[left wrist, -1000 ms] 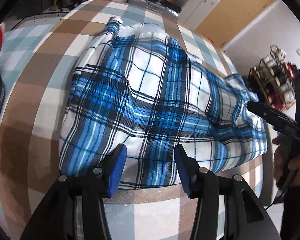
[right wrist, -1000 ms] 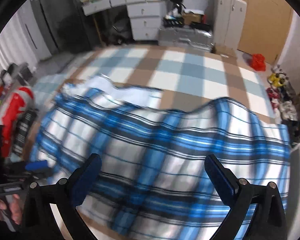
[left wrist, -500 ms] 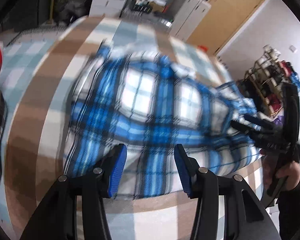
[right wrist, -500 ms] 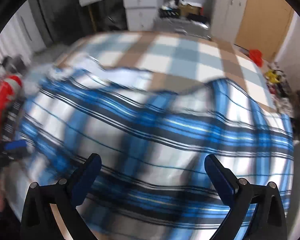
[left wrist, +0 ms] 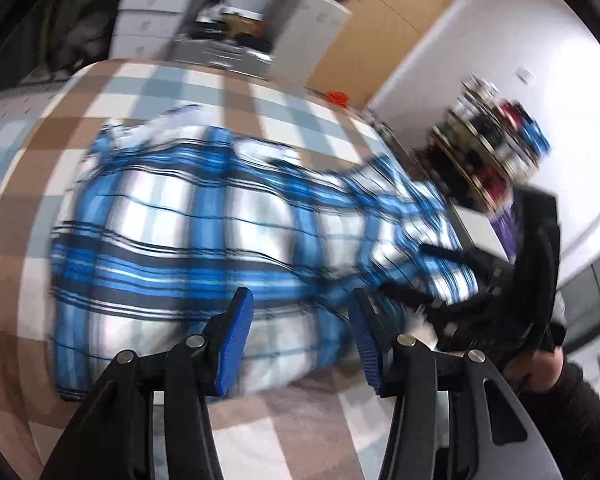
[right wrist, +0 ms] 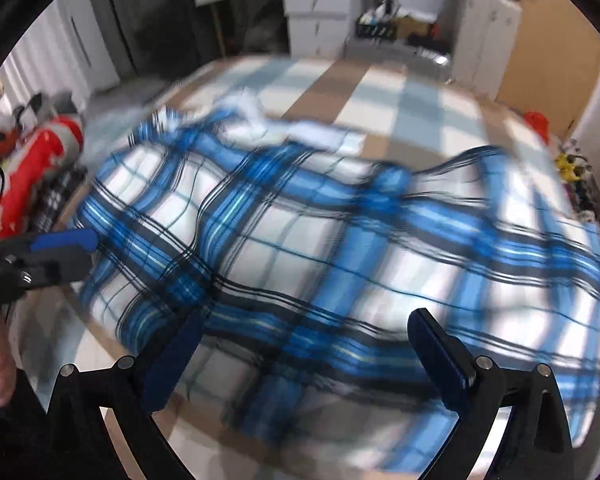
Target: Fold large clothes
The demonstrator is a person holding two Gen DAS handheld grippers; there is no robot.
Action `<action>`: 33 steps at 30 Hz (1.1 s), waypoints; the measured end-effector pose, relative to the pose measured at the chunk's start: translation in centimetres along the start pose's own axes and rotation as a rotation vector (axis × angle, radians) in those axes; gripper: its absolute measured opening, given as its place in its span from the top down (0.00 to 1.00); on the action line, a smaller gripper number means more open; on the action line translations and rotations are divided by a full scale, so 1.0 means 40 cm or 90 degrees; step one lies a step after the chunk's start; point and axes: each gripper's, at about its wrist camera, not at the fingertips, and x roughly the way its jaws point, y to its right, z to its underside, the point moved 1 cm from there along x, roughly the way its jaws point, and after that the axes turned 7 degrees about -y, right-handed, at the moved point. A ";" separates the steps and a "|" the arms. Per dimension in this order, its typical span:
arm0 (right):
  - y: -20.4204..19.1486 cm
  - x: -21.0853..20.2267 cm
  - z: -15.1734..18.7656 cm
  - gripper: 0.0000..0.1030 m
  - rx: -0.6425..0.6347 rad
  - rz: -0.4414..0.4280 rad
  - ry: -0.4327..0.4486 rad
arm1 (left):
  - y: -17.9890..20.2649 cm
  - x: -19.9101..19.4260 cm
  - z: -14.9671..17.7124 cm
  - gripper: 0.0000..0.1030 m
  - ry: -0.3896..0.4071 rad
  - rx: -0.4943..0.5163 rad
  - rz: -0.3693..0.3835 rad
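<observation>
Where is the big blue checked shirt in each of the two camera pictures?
Left wrist view: the blue plaid garment fills the middle, spread on the checked bed cover.
Right wrist view: it fills the middle and right, on that cover.
Shared landmark: the white drawer unit behind the bed.
</observation>
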 end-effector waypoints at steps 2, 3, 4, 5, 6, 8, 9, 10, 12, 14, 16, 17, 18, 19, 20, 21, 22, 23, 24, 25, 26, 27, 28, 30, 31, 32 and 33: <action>0.035 -0.012 0.027 0.00 0.017 0.010 0.002 | 0.020 0.029 0.004 0.58 -0.024 0.015 -0.005; 0.051 -0.001 0.042 0.00 0.027 0.019 -0.016 | 0.025 0.051 0.004 0.58 -0.041 0.019 -0.014; 0.064 0.019 0.052 0.00 0.036 0.027 -0.035 | 0.026 0.075 0.004 0.58 -0.059 0.021 -0.028; 0.077 0.049 0.065 0.00 0.047 0.037 -0.066 | 0.019 0.098 0.001 0.58 -0.076 0.019 -0.050; 0.085 0.078 0.079 0.00 0.055 0.036 -0.095 | 0.006 0.130 0.002 0.58 -0.102 0.004 -0.082; 0.088 0.102 0.088 0.00 0.063 0.025 -0.085 | -0.014 0.141 0.000 0.57 -0.103 -0.025 -0.077; 0.085 0.105 0.088 0.00 0.062 0.030 -0.085 | -0.023 0.139 -0.005 0.55 -0.099 -0.037 -0.075; 0.080 0.106 0.089 0.00 0.069 0.039 -0.091 | -0.027 0.138 -0.007 0.55 -0.100 -0.040 -0.072; 0.066 0.109 0.081 0.00 0.059 0.054 -0.104 | -0.023 0.134 -0.006 0.55 -0.098 -0.032 -0.077; 0.060 0.105 0.070 0.00 0.054 0.058 -0.125 | -0.011 0.123 -0.003 0.53 -0.096 -0.016 -0.094; 0.066 0.103 0.049 0.01 0.059 0.057 -0.154 | -0.009 0.112 -0.001 0.52 -0.088 -0.027 -0.095; 0.067 0.080 0.028 0.00 0.067 0.052 -0.135 | -0.015 0.111 0.003 0.52 -0.088 -0.033 -0.091; 0.066 0.049 0.005 0.00 0.075 0.040 -0.098 | -0.019 0.096 0.003 0.52 -0.084 -0.045 -0.086; 0.065 0.028 -0.021 0.00 0.079 0.030 -0.073 | -0.023 0.083 0.008 0.52 -0.074 -0.050 -0.089; 0.058 0.011 -0.050 0.00 0.084 0.019 -0.054 | -0.028 0.078 0.009 0.52 -0.063 -0.048 -0.106; 0.051 0.006 -0.069 0.00 0.085 0.014 -0.051 | -0.033 0.076 0.008 0.52 -0.057 -0.046 -0.132; 0.039 0.011 -0.097 0.00 0.088 0.011 -0.052 | -0.044 0.075 0.004 0.52 -0.053 -0.045 -0.153; 0.025 0.026 -0.126 0.00 0.093 0.009 -0.060 | -0.054 0.077 0.002 0.52 -0.052 -0.049 -0.155; 0.013 0.046 -0.154 0.00 0.097 0.006 -0.070 | -0.072 0.080 -0.001 0.52 -0.054 -0.066 -0.147; 0.008 0.063 -0.174 0.00 0.104 0.003 -0.074 | -0.090 0.083 -0.002 0.52 -0.058 -0.088 -0.135; 0.003 0.085 -0.194 0.00 0.112 -0.002 -0.076 | -0.095 0.085 -0.002 0.52 -0.059 -0.097 -0.131; 0.003 0.116 -0.218 0.00 0.123 -0.003 -0.079 | -0.099 0.082 -0.001 0.52 -0.057 -0.102 -0.125; 0.011 0.142 -0.223 0.00 0.134 -0.004 -0.089 | -0.095 0.078 0.000 0.52 -0.056 -0.098 -0.131; 0.009 0.221 -0.210 0.00 0.141 -0.002 -0.151 | -0.080 0.073 0.005 0.52 -0.056 -0.080 -0.144; -0.004 0.254 -0.207 0.00 0.120 0.027 -0.169 | -0.072 0.071 0.008 0.52 -0.055 -0.072 -0.152; -0.029 0.259 -0.212 0.00 0.082 0.067 -0.160 | -0.065 0.070 0.009 0.52 -0.054 -0.063 -0.163; -0.038 0.257 -0.219 0.00 0.073 0.079 -0.162 | -0.059 0.071 0.010 0.52 -0.054 -0.056 -0.174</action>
